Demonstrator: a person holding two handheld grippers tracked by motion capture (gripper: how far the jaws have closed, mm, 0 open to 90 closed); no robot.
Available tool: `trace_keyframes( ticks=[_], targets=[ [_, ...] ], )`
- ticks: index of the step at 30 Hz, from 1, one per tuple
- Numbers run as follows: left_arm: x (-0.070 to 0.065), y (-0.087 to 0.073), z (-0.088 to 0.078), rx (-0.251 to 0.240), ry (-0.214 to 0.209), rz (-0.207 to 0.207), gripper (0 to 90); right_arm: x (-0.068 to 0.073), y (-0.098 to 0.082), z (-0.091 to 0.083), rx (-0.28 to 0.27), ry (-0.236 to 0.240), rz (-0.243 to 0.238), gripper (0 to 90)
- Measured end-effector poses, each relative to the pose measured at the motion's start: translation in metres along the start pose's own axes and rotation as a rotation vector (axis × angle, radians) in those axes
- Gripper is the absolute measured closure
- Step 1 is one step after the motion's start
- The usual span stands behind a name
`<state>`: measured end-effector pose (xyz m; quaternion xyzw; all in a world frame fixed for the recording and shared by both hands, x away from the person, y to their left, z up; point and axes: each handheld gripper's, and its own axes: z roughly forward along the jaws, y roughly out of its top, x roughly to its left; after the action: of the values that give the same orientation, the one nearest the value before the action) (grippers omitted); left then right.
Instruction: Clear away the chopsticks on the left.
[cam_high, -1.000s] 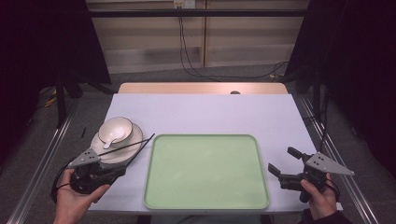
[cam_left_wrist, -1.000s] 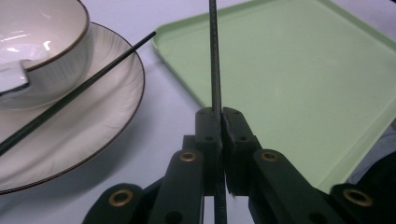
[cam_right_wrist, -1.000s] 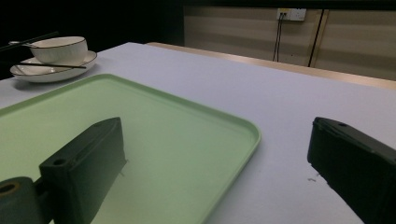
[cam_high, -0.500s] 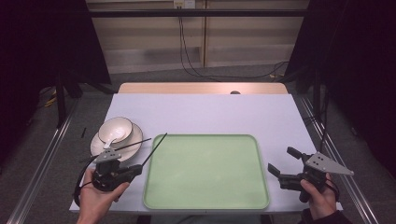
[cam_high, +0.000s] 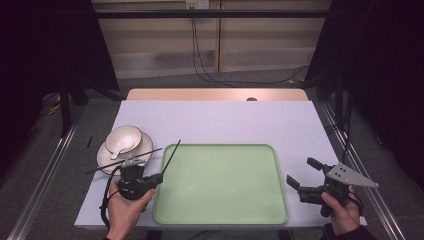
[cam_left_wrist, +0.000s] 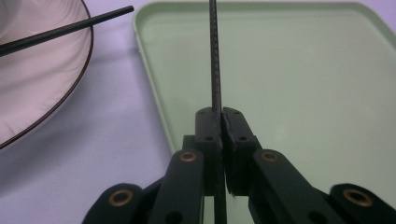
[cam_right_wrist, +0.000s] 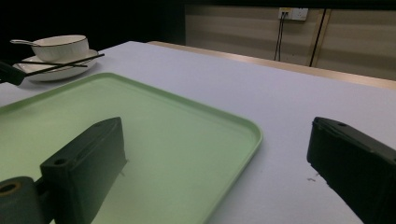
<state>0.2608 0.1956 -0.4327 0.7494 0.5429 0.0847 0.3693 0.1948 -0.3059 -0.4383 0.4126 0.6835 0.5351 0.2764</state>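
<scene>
My left gripper (cam_high: 160, 176) sits at the left edge of the green tray (cam_high: 220, 200), shut on a thin black chopstick (cam_high: 172, 155) that points away over the tray rim. In the left gripper view the jaws (cam_left_wrist: 221, 114) pinch that chopstick (cam_left_wrist: 215, 56) upright between them. A second chopstick (cam_high: 125, 160) lies across the white plate (cam_high: 145, 145), which carries a white bowl (cam_high: 123, 137) with a spoon in it. My right gripper (cam_high: 300, 170) is open near the tray's right edge with nothing between its fingers (cam_right_wrist: 88, 163).
The tray (cam_right_wrist: 140, 121) has nothing on it and takes up the middle front of the white table (cam_high: 215, 120). Bowl (cam_right_wrist: 63, 46), plate (cam_right_wrist: 60, 72) and resting chopstick (cam_right_wrist: 60, 64) stand at the tray's far left. A wooden strip borders the table's far edge.
My left gripper has moved right from beside the plate to the tray's left edge, carrying the chopstick with it. The right gripper has stayed put.
</scene>
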Motion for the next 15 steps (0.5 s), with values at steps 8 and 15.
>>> trace_keyframes(
  ticks=[8,15],
  targets=[
    [-0.005,-0.003,0.013,-0.007,0.048,-0.043,86.0,0.000,0.000,0.000,0.002,-0.001,0.000,4.1],
    [-0.009,-0.008,0.023,0.028,0.051,-0.059,85.9,0.001,0.000,0.000,0.002,0.002,0.001,4.1]
  ],
)
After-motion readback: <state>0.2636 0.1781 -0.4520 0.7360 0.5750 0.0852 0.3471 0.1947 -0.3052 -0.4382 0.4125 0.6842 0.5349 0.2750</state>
